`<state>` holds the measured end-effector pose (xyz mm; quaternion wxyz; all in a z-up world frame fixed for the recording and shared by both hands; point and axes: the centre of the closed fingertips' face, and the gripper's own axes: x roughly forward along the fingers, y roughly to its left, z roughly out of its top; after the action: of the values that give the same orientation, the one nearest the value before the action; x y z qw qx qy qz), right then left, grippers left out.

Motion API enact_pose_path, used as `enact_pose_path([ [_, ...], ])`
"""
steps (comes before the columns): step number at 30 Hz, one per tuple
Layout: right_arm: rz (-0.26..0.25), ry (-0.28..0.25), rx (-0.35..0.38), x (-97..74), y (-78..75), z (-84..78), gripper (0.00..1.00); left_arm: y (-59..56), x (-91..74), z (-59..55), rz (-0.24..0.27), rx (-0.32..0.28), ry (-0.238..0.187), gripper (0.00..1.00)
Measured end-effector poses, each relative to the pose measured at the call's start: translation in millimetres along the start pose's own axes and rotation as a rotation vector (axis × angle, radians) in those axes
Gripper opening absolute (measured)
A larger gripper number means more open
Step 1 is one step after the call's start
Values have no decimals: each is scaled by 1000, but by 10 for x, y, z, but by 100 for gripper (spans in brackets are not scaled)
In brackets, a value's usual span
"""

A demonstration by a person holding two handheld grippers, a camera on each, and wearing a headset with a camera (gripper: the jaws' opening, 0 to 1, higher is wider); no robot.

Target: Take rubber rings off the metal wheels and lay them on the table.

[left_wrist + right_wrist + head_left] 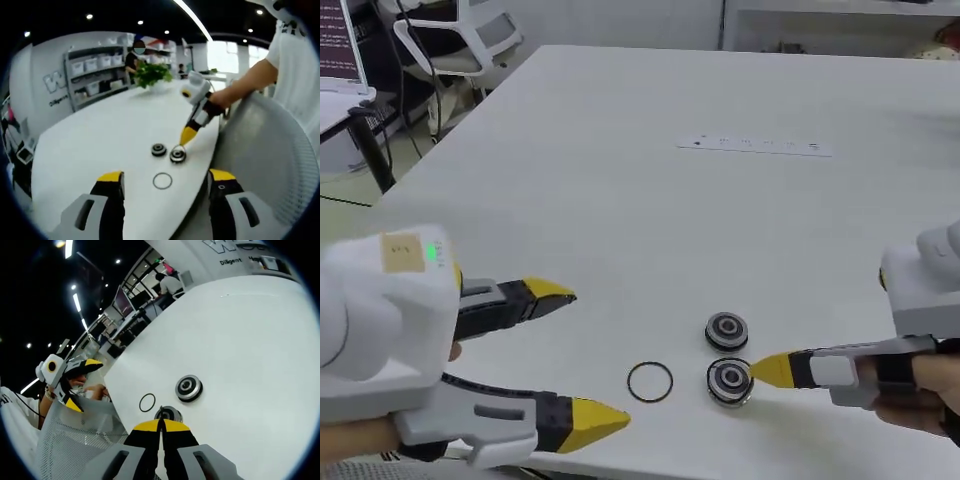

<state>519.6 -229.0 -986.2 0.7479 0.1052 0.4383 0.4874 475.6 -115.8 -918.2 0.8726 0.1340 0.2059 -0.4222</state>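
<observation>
The right gripper [760, 370], jaws pressed together, touched the near metal wheel [730, 381], beside a rubber ring [650, 382] lying loose on the table [620, 180]. Its tip likely needed hooking under the wheel's rubber, with the spread-jawed left gripper [595, 357] brought in to steady the wheel

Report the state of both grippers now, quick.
Left gripper: open, jaws wide apart, holding nothing.
Right gripper: shut, jaws meeting at the nearer round silver metal wheel; any grip on it cannot be told.
</observation>
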Motion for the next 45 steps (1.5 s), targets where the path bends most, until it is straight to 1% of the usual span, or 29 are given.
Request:
enact_pose_path([
  [4,-2,0,2,-2,-4,0,0,66,-20,14,30,-11,-10,72],
  [6,-2,0,1,-4,-6,0,0,71,-22,-3,35,-26,-15,75],
  [10,-3,-3,4,-10,-8,6,0,51,-13,-34,28,-37,-12,76],
  [12,-4,-5,6,-13,-9,10,0,43,0,-70,25,-50,3,79],
  [13,-4,-6,7,-15,-10,11,0,38,4,-73,22,-52,3,80],
  [18,-2,-10,12,-21,-6,16,0,36,12,-67,19,-85,-13,86],
  [20,0,-11,14,-22,2,18,0,47,15,-84,23,-101,-10,90],
  [24,0,-9,-1,-17,31,26,0,47,22,-92,26,-91,-5,94],
  [26,2,-14,-4,-20,47,44,0,35,27,-78,19,-97,-15,96],
  [28,6,-23,-6,-28,66,69,0,38,28,-83,19,-108,-15,97],
  [32,0,-33,-27,-52,86,107,0,55,25,-91,28,-98,-11,98],
  [37,0,-64,-49,-105,134,203,0,60,25,-104,32,-94,-2,96],
  [38,-7,-70,-59,-115,134,222,0,57,26,-105,31,-92,-1,96],
  [40,-42,-69,-93,-137,100,245,0,54,28,-107,30,-90,0,96],
  [43,-41,-92,-91,-173,124,312,0,51,27,-104,29,-90,-1,96],
  [45,-44,-118,-98,-212,155,387,0,46,28,-100,28,-87,-2,96],
])
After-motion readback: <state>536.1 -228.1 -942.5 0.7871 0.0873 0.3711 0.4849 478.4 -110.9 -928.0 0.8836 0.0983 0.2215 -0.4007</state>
